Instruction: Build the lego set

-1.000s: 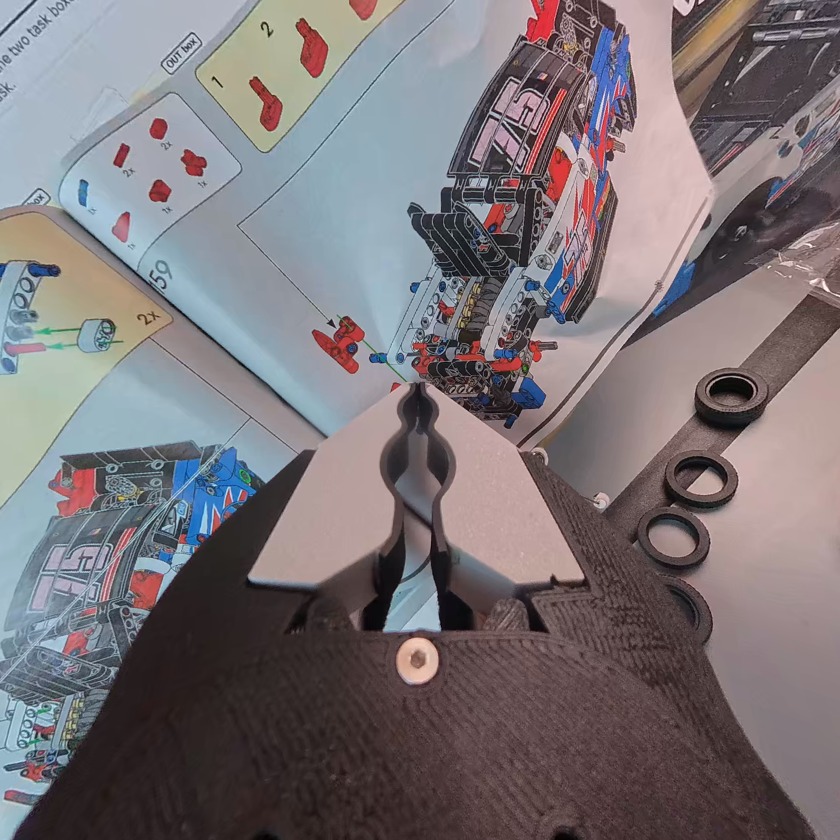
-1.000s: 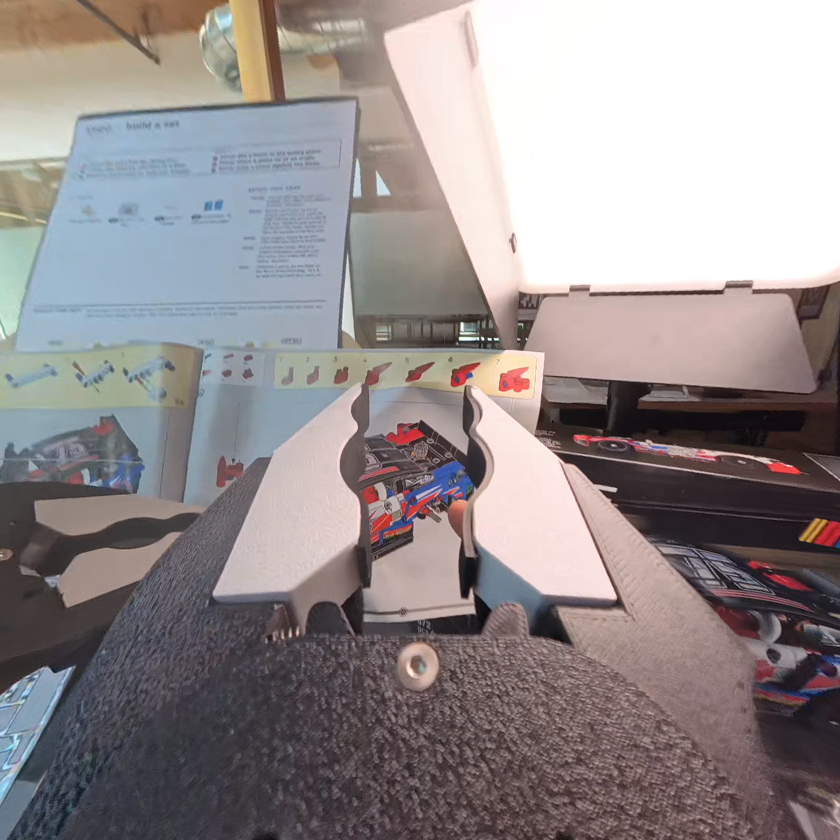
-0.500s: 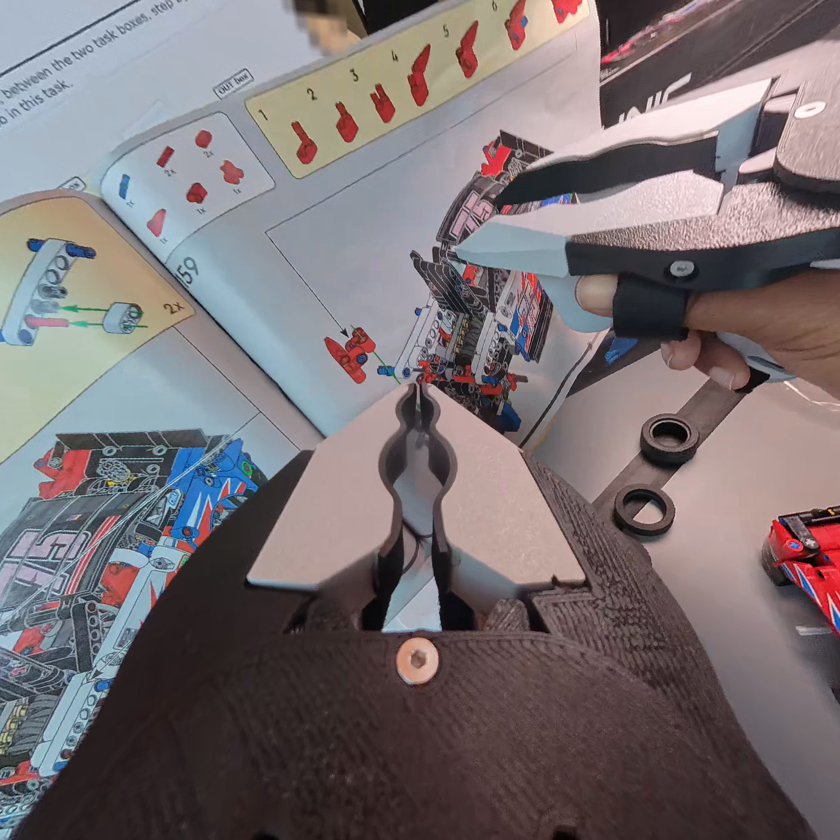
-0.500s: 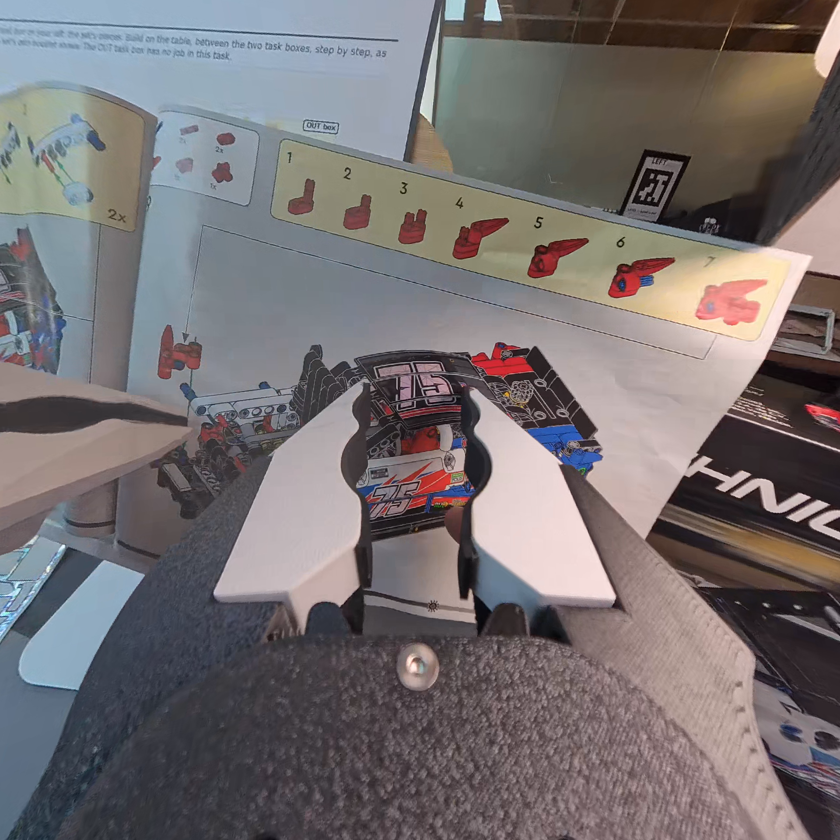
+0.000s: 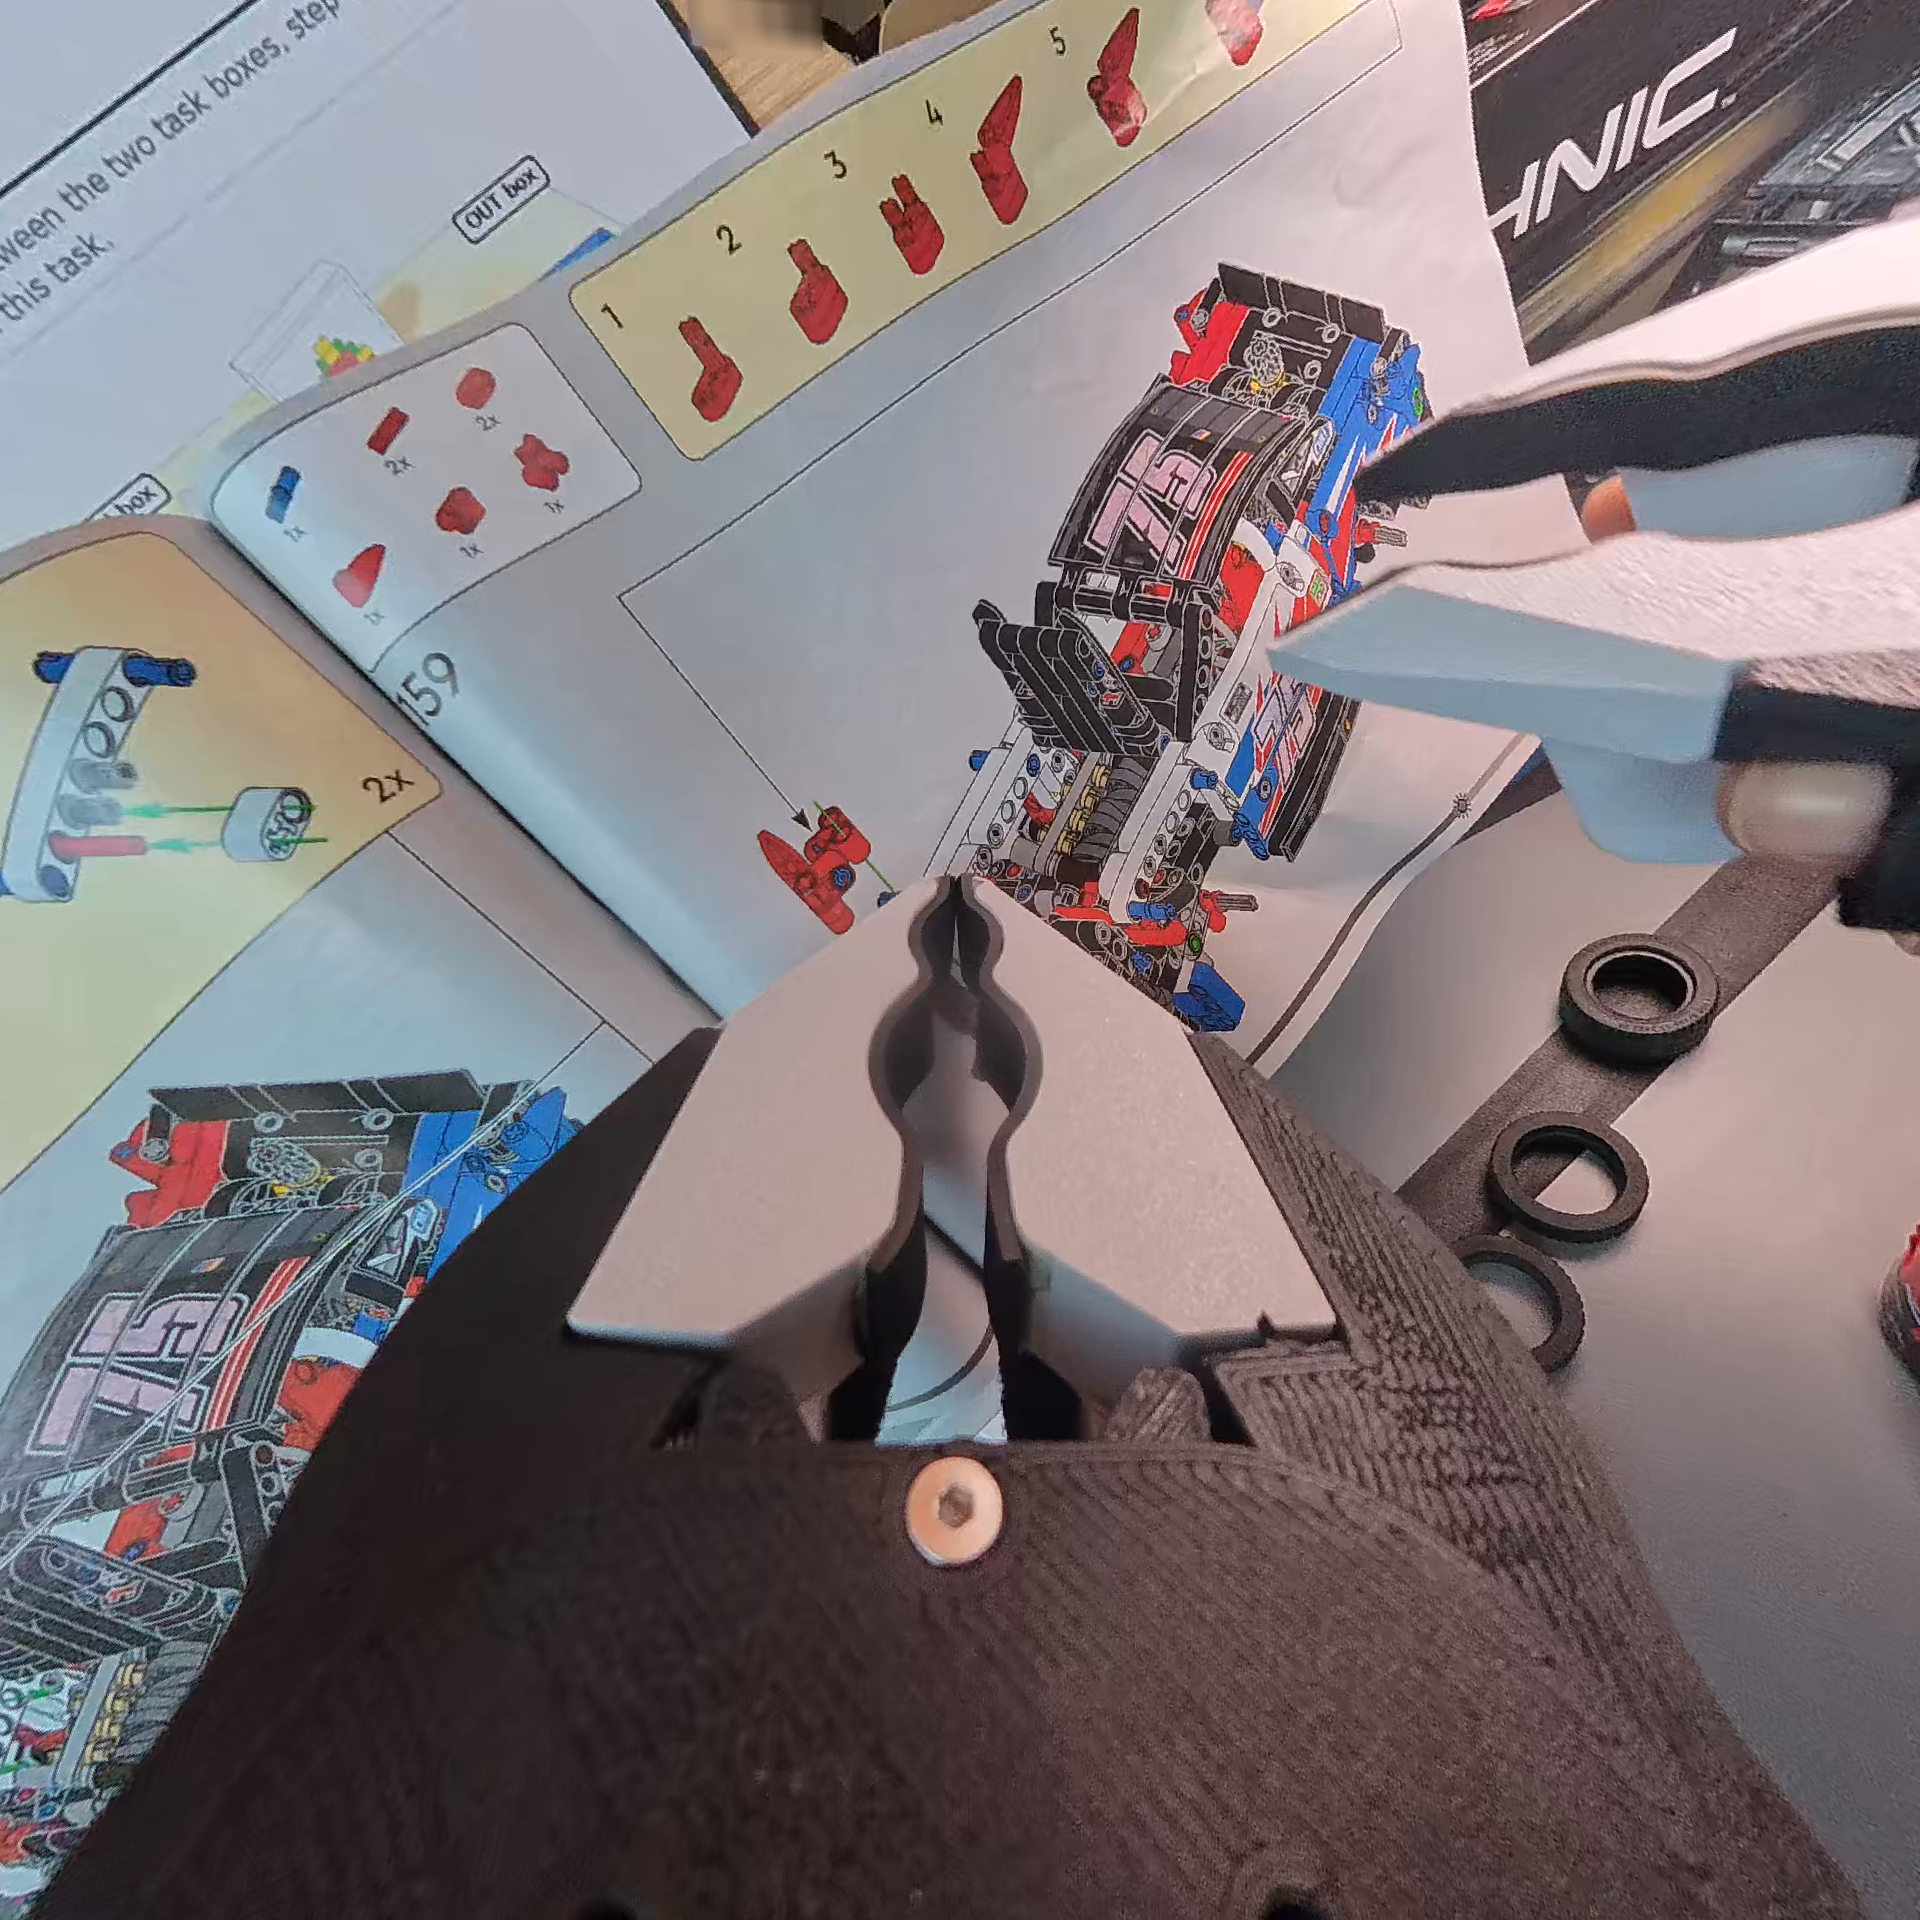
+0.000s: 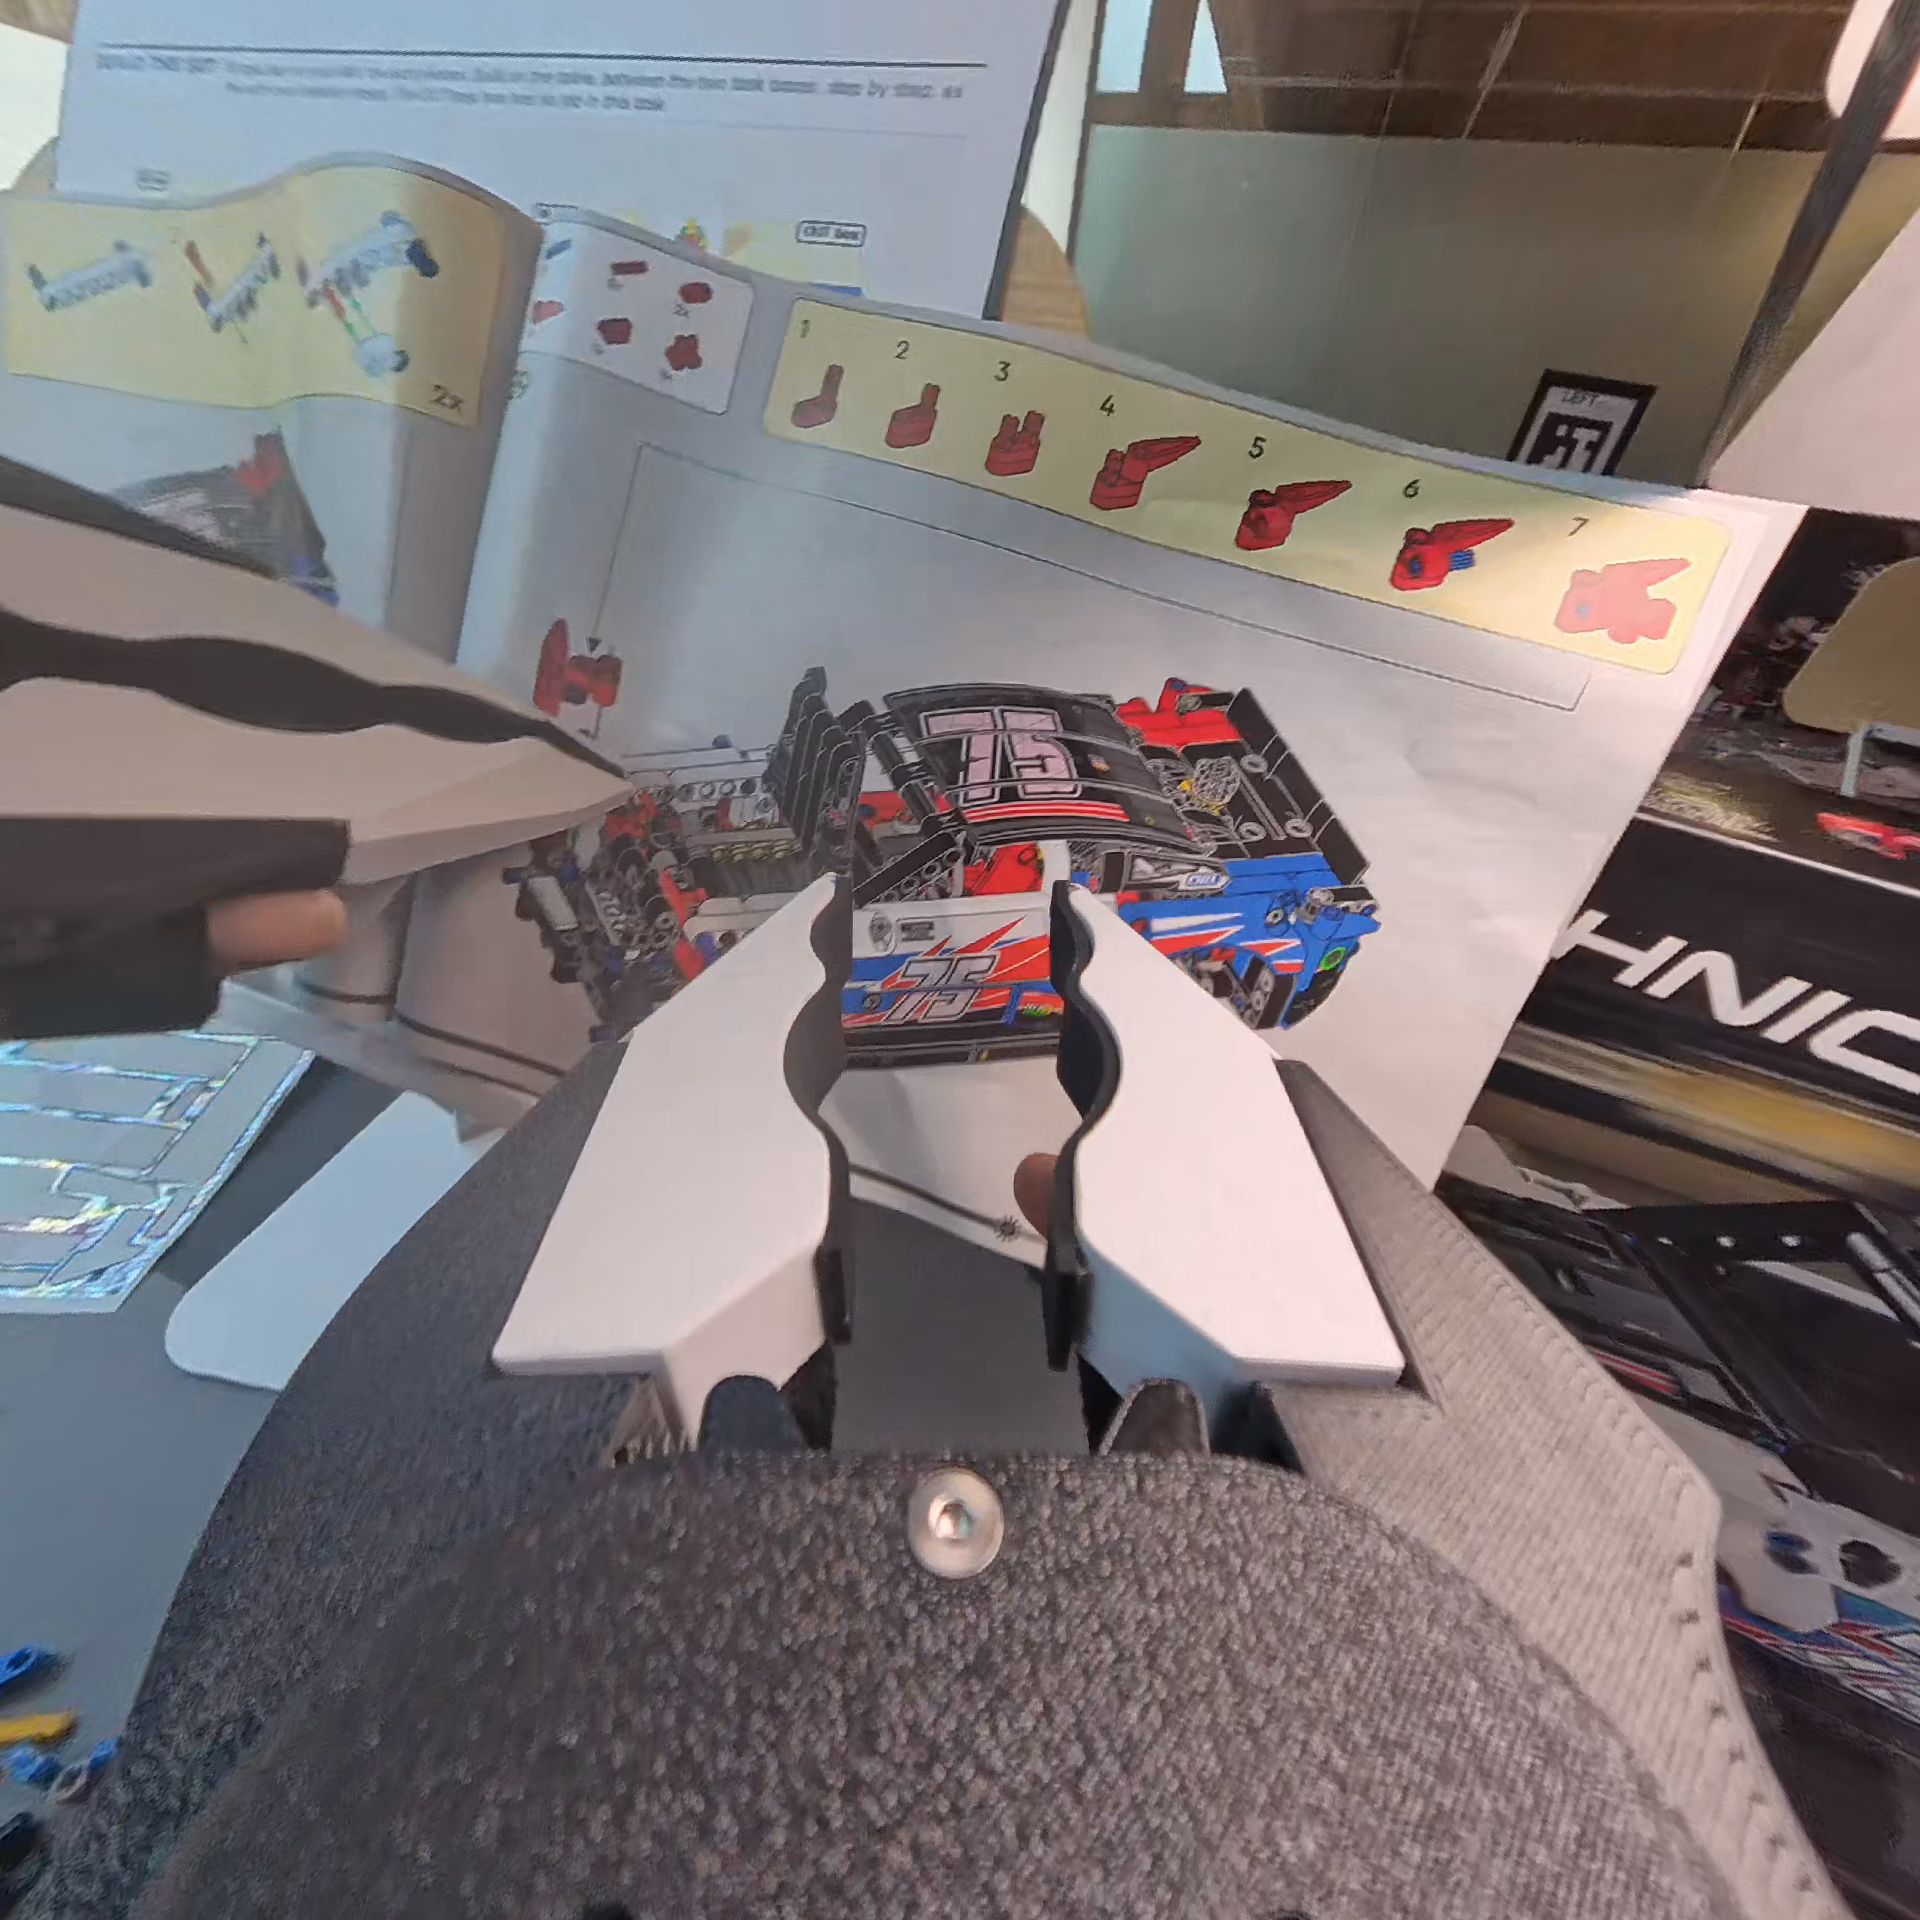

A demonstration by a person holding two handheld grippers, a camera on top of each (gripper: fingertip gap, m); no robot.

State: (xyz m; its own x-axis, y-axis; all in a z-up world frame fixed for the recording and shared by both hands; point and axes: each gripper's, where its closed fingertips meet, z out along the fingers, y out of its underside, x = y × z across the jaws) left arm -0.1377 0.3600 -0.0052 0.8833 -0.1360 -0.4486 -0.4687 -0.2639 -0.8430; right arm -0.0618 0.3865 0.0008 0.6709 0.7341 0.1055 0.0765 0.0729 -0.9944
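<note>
Two grippers point at one open instruction booklet (image 5: 790, 665), which is the biggest thing here and stands propped and curved on the dark grey table (image 5: 1766, 1351). Its right page shows a black, red and blue race car drawing, with a yellow strip of numbered red part drawings along the top edge. Behind the booklet a white printed sheet (image 6: 540, 94) stands upright. To the right of the booklet lies the black box of the set (image 6: 1704, 997). Left of the booklet's lower corner, in the right wrist view, a shiny sticker sheet (image 6: 114, 1153) lies flat on the table.

The left gripper (image 5: 954, 902) is at the lower edge of the booklet's right page; its fingers are pressed together at the tips, and I cannot tell if the thin paper edge is between them. The right gripper (image 6: 943, 914) is in front of the same page with its fingers clearly apart and nothing between them.

Right of the booklet's lower corner, three black rubber tyres (image 5: 1633, 1000) lie in a row on a black strip. A few small blue and yellow pieces (image 6: 31, 1725) lie on the table, far left of the booklet.
</note>
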